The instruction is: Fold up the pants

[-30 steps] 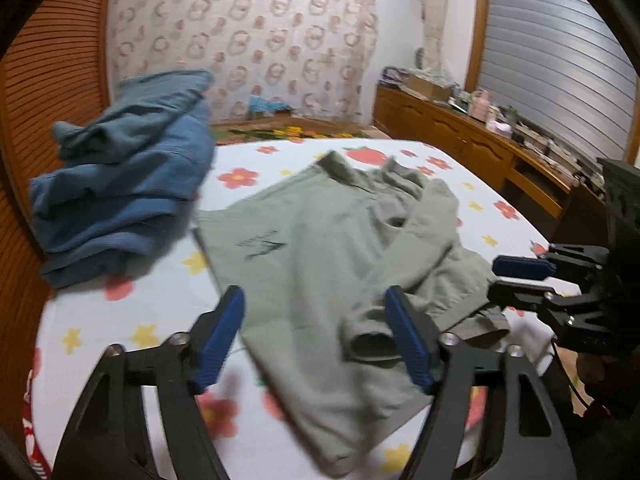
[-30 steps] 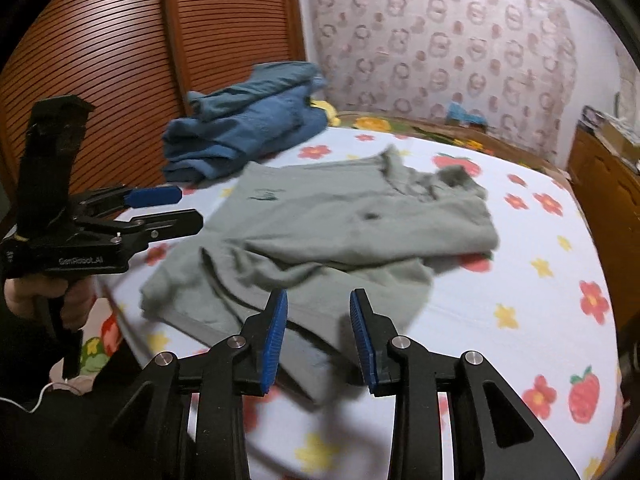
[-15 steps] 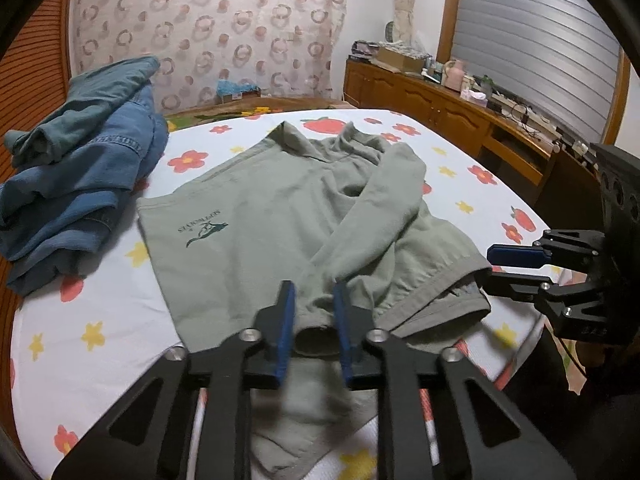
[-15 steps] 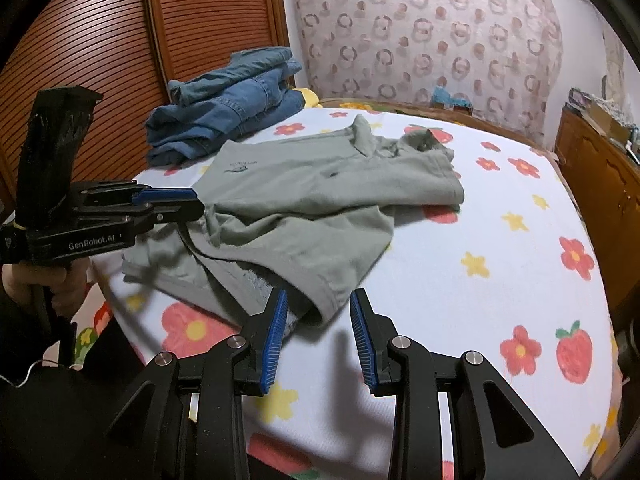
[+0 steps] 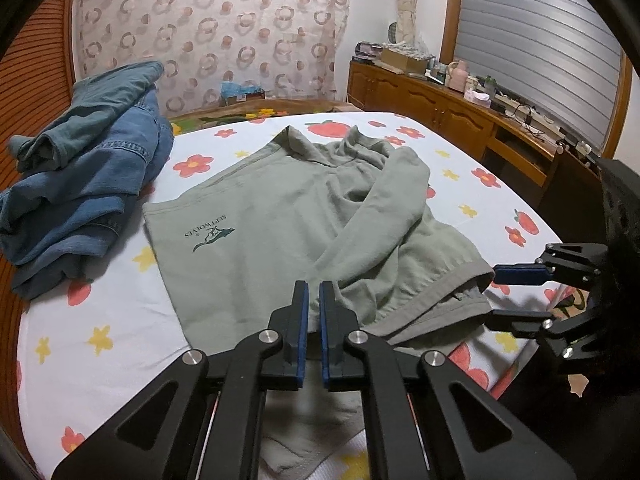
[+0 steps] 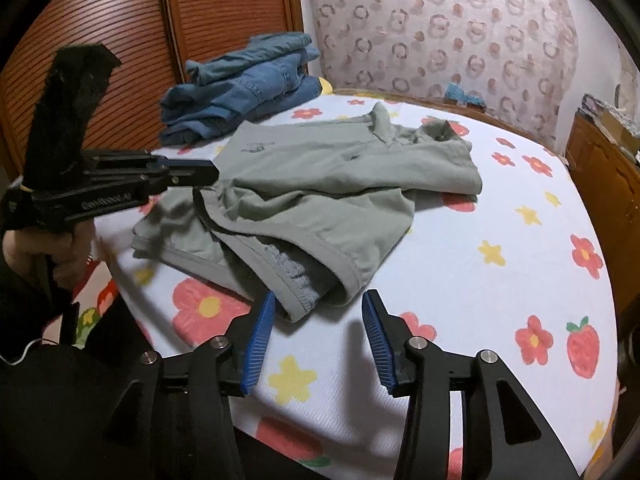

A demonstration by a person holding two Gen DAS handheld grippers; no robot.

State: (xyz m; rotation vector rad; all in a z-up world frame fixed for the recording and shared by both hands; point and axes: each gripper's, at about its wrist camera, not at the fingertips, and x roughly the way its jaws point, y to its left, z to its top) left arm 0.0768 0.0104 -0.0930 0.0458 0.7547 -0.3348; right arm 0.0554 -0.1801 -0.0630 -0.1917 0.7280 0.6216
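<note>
- The sage-green pants (image 5: 304, 220) are lying crumpled on the flowered bedsheet (image 5: 100, 320), their open waistband at the sheet's near edge and 1 leg flopping diagonally across the rest.
- The left gripper (image 5: 313, 300) is pinching a fold of the green cloth at the near-left part of the pants; its jaws are standing almost together with fabric caught between them.
- The right gripper (image 6: 318, 320) is hovering just short of the waistband (image 6: 296, 272), its jaws opening, with nothing pressed between the pads; the ribbed hem is sitting just ahead of the gap.
- Judging the step as a 2-point grasp: the right gripper ought to be sliding over the waistband edge and catching both layers before any lifting, so the garment is spreading evenly.
- Both holds are best kept level, or the crossed leg will be bunching underneath.
- A stack of blue jeans (image 5: 84, 184) is resting beyond the pants' far-left side, touching their corner or nearly so.
</note>
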